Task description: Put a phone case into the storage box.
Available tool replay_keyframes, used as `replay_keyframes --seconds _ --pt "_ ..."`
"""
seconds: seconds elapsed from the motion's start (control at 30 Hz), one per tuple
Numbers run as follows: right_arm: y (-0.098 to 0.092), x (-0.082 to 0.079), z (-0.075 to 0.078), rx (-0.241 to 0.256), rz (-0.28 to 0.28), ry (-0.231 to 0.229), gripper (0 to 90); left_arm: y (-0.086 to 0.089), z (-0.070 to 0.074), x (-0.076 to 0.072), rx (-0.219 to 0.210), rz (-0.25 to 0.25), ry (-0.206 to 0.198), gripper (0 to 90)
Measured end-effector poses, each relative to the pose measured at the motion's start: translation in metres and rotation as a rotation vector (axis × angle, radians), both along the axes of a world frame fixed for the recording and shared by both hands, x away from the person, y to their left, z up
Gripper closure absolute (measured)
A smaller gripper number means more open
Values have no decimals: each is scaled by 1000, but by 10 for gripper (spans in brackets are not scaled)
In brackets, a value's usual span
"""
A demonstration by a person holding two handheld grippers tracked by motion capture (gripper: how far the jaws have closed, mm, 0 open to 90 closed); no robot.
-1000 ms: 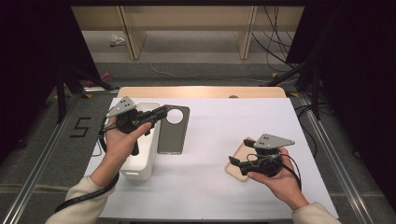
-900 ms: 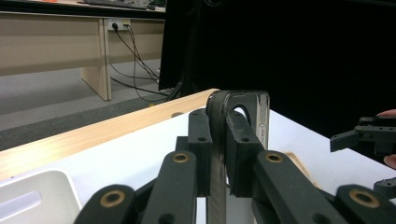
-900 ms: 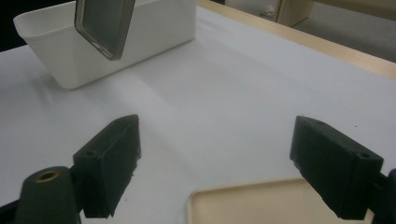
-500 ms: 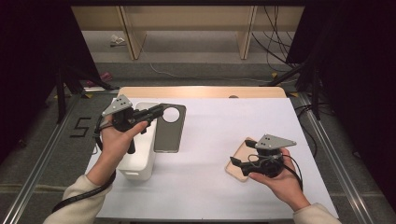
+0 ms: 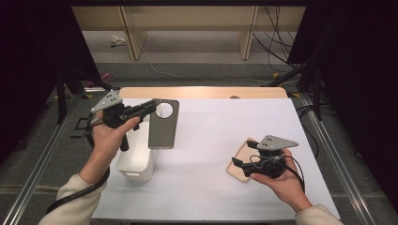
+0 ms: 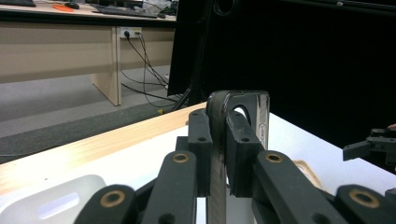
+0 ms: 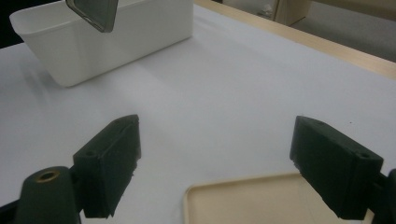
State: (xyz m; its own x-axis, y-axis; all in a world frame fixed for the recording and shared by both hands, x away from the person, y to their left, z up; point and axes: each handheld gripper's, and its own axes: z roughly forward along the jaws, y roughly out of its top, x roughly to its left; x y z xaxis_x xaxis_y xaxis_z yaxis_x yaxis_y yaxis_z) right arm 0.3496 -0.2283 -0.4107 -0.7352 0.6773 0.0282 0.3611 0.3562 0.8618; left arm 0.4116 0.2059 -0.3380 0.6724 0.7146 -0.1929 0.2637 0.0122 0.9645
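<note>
grey phone case lifted clear of the table, next to the white bin

over the last second the left gripper (image 5: 149, 107) has raised the grey phone case (image 5: 163, 125) off the white table (image 5: 211, 136) and tilted it more upright, so it now hangs in the air just beside the white bin (image 5: 136, 161); i judge it is about to be carried over and dropped in. its jaws are narrow, clamped on the case's top edge by the round camera hole (image 6: 239, 109). the right gripper (image 5: 241, 164) has hardly moved: its jaws stand wide, holding nothing, hovering over the near corner of the beige phone case (image 7: 261, 200) lying flat on the table.
</note>
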Motion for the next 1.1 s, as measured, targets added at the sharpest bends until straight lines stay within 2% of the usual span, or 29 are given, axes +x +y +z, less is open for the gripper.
replay_keyframes --seconds 0.43,0.7,1.1 --pt "0 0 0 2 -3 0 172 13 6 5 -5 3 3 817" --pt "-2 0 -1 8 -12 4 172 26 12 12 -14 10 -10 817" --pt "-3 1 0 16 -19 5 172 33 10 28 2 27 -3 817"
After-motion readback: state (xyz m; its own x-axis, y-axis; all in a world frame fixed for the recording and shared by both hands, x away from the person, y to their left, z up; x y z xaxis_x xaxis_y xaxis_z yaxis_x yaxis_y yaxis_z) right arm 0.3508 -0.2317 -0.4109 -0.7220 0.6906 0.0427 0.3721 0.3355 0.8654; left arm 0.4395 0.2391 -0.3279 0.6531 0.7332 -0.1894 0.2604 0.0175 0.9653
